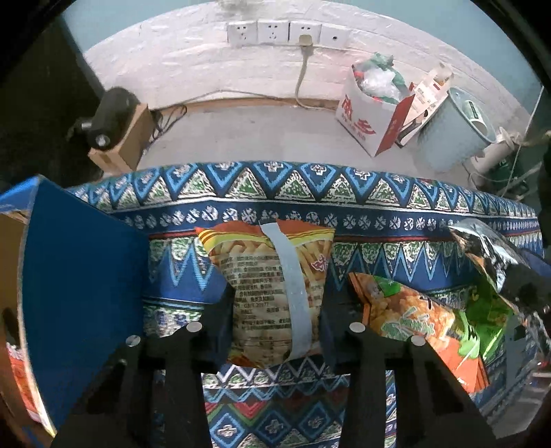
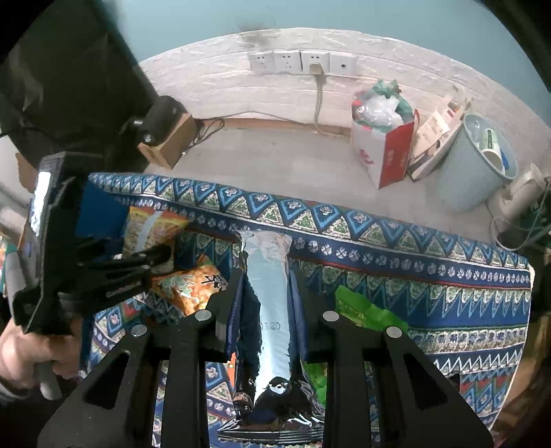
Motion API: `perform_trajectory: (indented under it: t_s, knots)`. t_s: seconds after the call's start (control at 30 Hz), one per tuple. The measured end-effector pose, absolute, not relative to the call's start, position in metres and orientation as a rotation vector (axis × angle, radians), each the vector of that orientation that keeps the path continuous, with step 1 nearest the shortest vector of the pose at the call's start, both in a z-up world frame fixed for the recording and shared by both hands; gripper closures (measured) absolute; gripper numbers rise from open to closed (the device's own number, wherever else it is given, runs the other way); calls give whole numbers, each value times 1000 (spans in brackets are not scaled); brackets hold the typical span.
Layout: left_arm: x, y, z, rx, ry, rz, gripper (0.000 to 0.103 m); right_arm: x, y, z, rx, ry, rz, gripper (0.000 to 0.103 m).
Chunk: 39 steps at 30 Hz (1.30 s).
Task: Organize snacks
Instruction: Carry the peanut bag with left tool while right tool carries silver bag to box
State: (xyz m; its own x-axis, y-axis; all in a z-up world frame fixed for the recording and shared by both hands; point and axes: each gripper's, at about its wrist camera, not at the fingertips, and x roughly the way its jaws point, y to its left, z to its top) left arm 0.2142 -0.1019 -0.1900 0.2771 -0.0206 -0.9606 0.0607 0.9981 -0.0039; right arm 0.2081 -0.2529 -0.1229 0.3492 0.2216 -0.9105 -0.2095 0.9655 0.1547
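In the left wrist view my left gripper [image 1: 277, 293] is shut on an orange fries snack bag [image 1: 268, 286] with a grey strip down its back, held above the patterned tablecloth [image 1: 275, 186]. In the right wrist view my right gripper [image 2: 267, 286] is shut on a silver and dark blue foil snack bag [image 2: 272, 299]. That foil bag also shows at the right of the left wrist view [image 1: 499, 262]. An orange and green snack bag [image 1: 423, 320] lies on the cloth between the grippers. The left gripper body [image 2: 86, 255] appears at the left of the right wrist view.
A blue cardboard box [image 1: 79, 275] stands open at the table's left. Beyond the far table edge are a floor, a white and red carton of rubbish [image 1: 372, 113], a pale blue bin [image 1: 454, 127], a small cardboard box [image 1: 120, 144] and wall sockets [image 1: 272, 31].
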Motion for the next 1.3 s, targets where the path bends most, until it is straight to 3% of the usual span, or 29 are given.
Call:
perform_trajectory:
  t_s: [0.9, 1.3]
  knots:
    - [133, -58, -65, 93, 1018, -24, 63, 185, -198, -58, -45, 1023, 372, 78]
    - [102, -7, -47, 62, 967, 29, 63, 175, -140, -34, -55, 984, 446, 78]
